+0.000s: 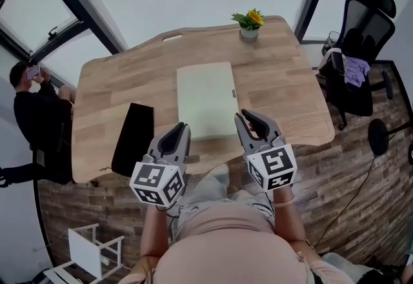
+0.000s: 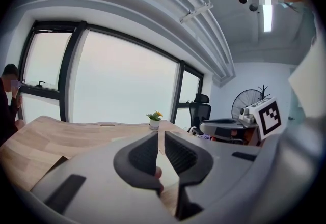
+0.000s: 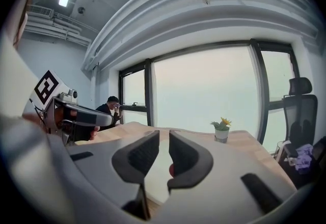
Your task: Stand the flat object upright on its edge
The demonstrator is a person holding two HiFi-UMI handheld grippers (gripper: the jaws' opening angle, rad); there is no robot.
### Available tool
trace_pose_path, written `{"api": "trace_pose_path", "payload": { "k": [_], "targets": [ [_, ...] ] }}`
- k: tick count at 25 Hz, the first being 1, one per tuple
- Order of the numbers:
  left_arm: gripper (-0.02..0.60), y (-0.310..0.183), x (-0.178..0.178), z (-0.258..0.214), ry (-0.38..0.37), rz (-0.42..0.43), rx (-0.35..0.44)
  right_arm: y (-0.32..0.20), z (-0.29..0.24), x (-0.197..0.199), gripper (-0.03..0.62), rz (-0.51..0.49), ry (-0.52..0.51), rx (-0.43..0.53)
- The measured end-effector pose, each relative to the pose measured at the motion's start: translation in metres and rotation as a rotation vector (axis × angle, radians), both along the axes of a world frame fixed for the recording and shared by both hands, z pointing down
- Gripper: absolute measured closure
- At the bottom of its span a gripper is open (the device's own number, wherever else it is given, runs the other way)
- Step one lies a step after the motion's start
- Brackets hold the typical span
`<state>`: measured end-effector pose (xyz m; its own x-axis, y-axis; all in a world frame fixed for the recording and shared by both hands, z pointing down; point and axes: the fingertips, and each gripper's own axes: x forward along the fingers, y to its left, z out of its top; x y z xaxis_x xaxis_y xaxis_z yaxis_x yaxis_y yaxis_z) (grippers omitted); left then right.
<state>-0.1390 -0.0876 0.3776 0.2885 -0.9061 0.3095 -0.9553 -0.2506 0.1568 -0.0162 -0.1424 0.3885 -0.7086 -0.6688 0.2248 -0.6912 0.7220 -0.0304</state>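
Note:
A pale green flat slab (image 1: 205, 99) lies flat in the middle of the wooden table (image 1: 290, 82). Both grippers hover over the table's near edge, pointing at the slab's near end. My left gripper (image 1: 182, 126) sits by the slab's near left corner with its jaws together and nothing in them (image 2: 160, 134). Just right of the near right corner, my right gripper (image 1: 248, 115) shows a narrow gap between its jaws (image 3: 164, 133) with nothing in it. Through that gap the pale slab (image 3: 155, 176) is visible below.
A black flat case (image 1: 133, 137) lies on the table's left side, overhanging the near edge. A small potted plant (image 1: 249, 23) stands at the far edge. An office chair (image 1: 361, 50) is to the right, a seated person (image 1: 32, 108) to the left.

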Motion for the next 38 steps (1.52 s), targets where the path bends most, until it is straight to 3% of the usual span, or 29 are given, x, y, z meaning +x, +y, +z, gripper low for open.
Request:
{"api": "trace_pose_path", "payload": {
  "k": [6, 15, 23, 38],
  "targets": [
    [0.485, -0.03, -0.024, 0.011, 0.01, -0.008, -0.032, -0.031, 0.012, -0.009, 0.526, 0.009, 0.011, -0.03],
    [0.471, -0.068, -0.059, 0.037, 0.045, -0.026, -0.096, -0.068, 0.042, -0.02, 0.503, 0.023, 0.056, -0.097],
    [0.459, -0.101, -0.08, 0.06, 0.145, -0.038, -0.151, -0.1, 0.072, -0.027, 0.48, 0.027, 0.07, -0.187],
    [0.44, -0.137, -0.111, 0.118, 0.227, -0.021, -0.285, -0.131, 0.134, -0.042, 0.433, 0.026, 0.126, -0.321]
  ]
}}
